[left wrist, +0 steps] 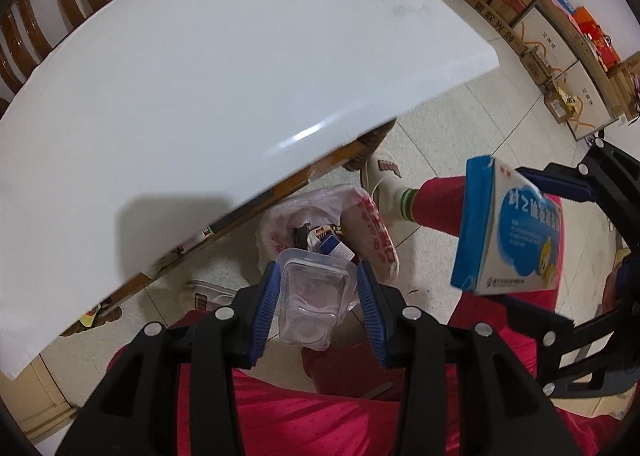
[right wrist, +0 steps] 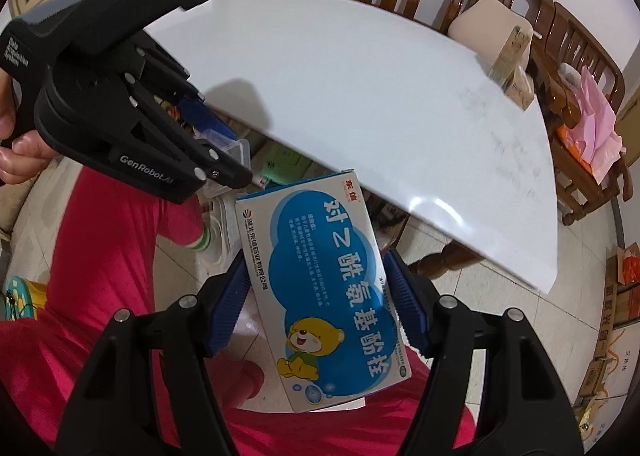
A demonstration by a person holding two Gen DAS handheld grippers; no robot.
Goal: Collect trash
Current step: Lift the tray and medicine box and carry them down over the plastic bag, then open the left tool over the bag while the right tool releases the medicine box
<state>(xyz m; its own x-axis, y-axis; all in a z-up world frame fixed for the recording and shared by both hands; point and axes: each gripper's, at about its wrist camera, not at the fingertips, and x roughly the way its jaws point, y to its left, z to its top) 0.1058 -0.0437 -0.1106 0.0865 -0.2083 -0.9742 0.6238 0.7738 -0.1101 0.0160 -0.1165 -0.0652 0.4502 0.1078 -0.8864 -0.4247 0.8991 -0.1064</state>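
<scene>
Directly between the left gripper's (left wrist: 317, 310) blue ribbed pads (left wrist: 267, 310) sits a clear plastic tub (left wrist: 310, 300), squeezed from both sides, so the jaws stand about half closed on it. Just beyond the fingertips, on the tiled floor, a white plastic bag (left wrist: 360, 224) with red print lies open; inside it show a dark item and a blue-and-white carton (left wrist: 330, 245). The red print on the bag is too distorted to read.

To the right of the left jaws, the right gripper (right wrist: 322, 306) clamps a blue-and-white box (right wrist: 320, 296), its pads pressing the box's two long sides; the jaws are fairly wide, set to the box's width. The box front shows a cartoon yellow bear on a blue cloud shape, with large white Chinese characters reading 对乙酰氨基酚栓 and a small red brand mark, 东信, at its far end. Smaller print on the box is too fine to read.

In the right wrist view, the left gripper's black body reads "GenRobot.AI" in white, and a hand (right wrist: 18, 144) grips its handle. Ahead of both sets of jaws spreads a white table (left wrist: 224, 76), its edge just above the bag. Below the jaws are the person's red trousers (left wrist: 300, 416).
</scene>
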